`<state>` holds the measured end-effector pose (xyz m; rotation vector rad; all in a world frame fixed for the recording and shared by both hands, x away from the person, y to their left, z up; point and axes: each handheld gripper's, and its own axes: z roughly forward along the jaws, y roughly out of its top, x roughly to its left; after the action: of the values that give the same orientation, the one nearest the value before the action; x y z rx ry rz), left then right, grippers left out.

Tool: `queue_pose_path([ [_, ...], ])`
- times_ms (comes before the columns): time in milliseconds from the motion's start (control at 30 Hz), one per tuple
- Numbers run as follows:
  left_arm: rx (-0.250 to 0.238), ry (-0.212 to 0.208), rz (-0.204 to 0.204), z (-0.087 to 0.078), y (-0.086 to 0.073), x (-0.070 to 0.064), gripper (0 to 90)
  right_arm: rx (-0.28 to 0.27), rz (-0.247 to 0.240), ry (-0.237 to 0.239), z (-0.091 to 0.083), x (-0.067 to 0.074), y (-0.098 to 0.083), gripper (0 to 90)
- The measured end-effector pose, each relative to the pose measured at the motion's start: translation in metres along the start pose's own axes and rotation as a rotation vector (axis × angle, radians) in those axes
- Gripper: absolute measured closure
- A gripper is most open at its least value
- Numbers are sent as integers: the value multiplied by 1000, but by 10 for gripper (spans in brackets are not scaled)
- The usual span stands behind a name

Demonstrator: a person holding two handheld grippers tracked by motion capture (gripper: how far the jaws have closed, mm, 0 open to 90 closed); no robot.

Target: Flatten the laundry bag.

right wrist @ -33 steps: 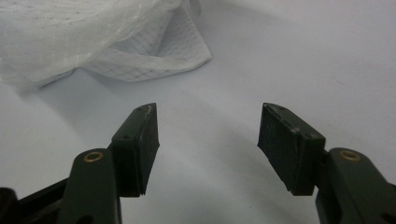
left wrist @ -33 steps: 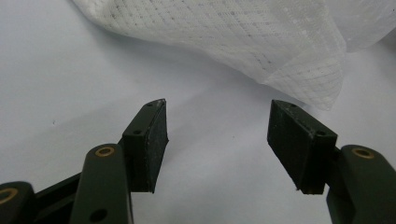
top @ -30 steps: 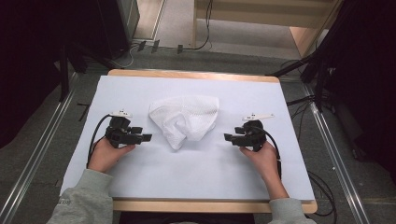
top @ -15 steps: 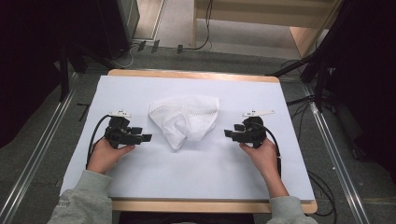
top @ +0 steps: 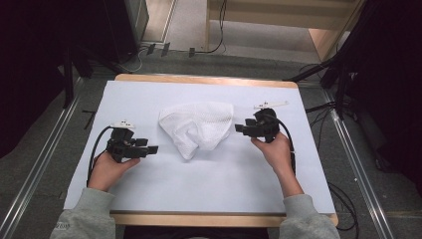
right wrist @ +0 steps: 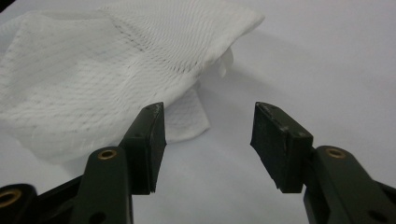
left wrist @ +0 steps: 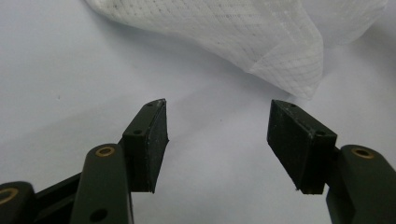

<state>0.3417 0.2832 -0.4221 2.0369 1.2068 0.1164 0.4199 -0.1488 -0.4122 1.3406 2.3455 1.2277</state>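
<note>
A crumpled white mesh cloth lies in the middle of the white table cover. My left gripper rests low at the cloth's left, pointing at it, its jaws open over bare cover. In the left gripper view the cloth lies just beyond the left gripper. My right gripper hovers at the cloth's right edge. Its jaws have just been closing a little but stand open with nothing between them. In the right gripper view the cloth lies ahead and to the left of the right gripper.
The wooden table edge frames the white cover. Metal rails run along both sides on the floor. Black cables trail at the right, and dark equipment stands behind the table.
My right hand has lifted and moved away from the person, closer to the cloth's right edge. The left hand and the cloth have stayed put.
</note>
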Motion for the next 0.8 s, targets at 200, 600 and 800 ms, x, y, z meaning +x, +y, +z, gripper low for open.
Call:
queue_pose_path([
  [200, -2, 10, -15, -4, -3, -1, 397, 1, -9, -14, 6, -3, 16, 436],
  [600, -9, 27, -24, -9, -8, 3, 398, 19, 27, -4, 49, -5, 42, 239],
  [800, -15, 39, -34, -11, -10, 7, 399, 37, 57, 0, 68, -8, 41, 246],
])
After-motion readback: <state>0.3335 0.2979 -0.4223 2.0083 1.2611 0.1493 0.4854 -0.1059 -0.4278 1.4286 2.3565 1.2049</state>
